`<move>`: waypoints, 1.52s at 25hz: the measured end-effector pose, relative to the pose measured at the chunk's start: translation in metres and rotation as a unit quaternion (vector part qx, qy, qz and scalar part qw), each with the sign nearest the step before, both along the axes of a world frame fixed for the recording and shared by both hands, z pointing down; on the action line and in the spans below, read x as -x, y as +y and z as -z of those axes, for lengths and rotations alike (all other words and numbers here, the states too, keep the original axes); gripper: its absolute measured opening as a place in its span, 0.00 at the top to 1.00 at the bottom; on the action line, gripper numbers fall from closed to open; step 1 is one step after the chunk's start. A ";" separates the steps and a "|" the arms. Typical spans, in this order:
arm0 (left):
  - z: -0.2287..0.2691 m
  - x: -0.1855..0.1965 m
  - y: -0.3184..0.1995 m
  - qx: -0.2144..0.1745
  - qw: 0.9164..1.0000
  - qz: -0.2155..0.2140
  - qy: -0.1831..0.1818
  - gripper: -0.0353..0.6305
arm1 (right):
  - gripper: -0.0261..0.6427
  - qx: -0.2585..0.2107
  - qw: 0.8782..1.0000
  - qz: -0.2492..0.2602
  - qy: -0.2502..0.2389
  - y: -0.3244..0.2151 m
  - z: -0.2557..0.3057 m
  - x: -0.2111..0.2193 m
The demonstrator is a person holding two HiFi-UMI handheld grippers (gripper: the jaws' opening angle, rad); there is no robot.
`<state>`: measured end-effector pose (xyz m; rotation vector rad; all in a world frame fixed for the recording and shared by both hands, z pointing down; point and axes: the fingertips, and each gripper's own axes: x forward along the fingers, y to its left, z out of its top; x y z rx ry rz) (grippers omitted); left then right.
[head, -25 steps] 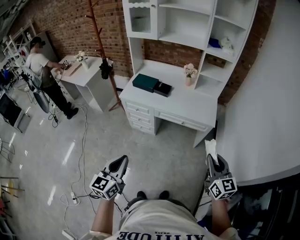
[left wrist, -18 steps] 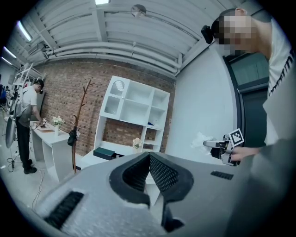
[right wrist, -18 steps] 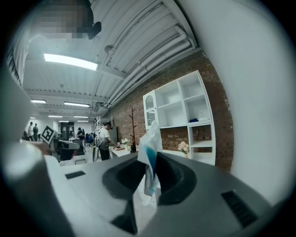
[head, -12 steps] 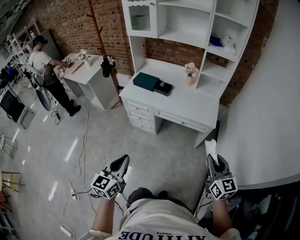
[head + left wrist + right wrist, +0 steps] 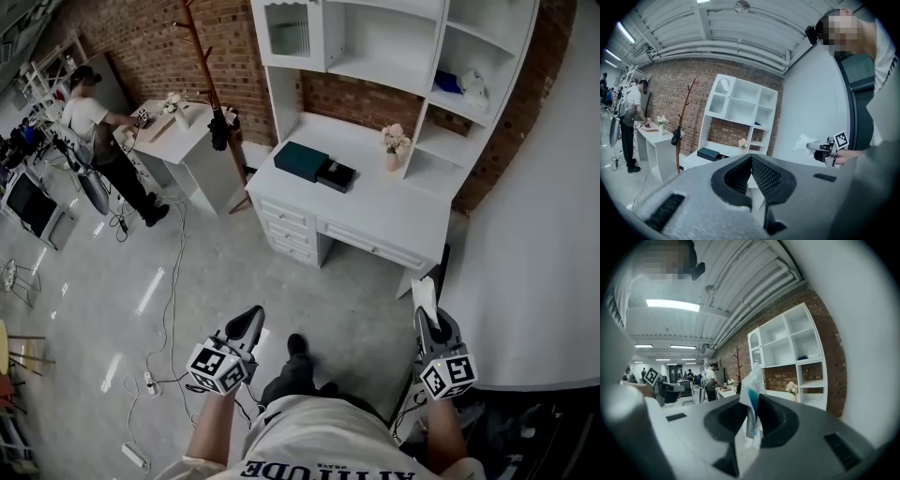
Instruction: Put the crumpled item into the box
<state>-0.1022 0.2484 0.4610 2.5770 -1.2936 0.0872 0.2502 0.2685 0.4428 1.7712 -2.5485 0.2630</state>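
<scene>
Tight on the crumpled item (image 5: 424,292) is my right hand-held gripper (image 5: 427,314). The crumpled item is a white wrapper with a bit of blue, and it pokes up out of the tips. My left hand-held gripper (image 5: 251,315) is closed with nothing in it. Both point across the floor at the white worktop (image 5: 375,206). The dark green box (image 5: 301,160) sits on the worktop. A small black box (image 5: 336,175) touches its side, and a pot of flowers (image 5: 393,148) stands near the shelves. The crumpled item is well apart from the dark green box. Since a second ago, the worktop has slid a little lower and to the right in the head view. One shoe (image 5: 295,344) is now farther out in front of me. My grip on the wrapper is the same as before.
</scene>
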 end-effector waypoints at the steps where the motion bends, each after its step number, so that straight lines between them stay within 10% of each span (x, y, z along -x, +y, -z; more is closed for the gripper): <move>1: -0.001 0.001 -0.006 0.001 1.000 0.001 0.000 0.91 | 0.85 0.002 1.000 0.001 0.000 -0.006 -0.001 0.001; 38: -0.025 0.094 -0.338 0.004 0.999 -0.053 0.012 0.91 | 0.85 0.045 0.999 0.016 0.026 -0.322 -0.003 0.131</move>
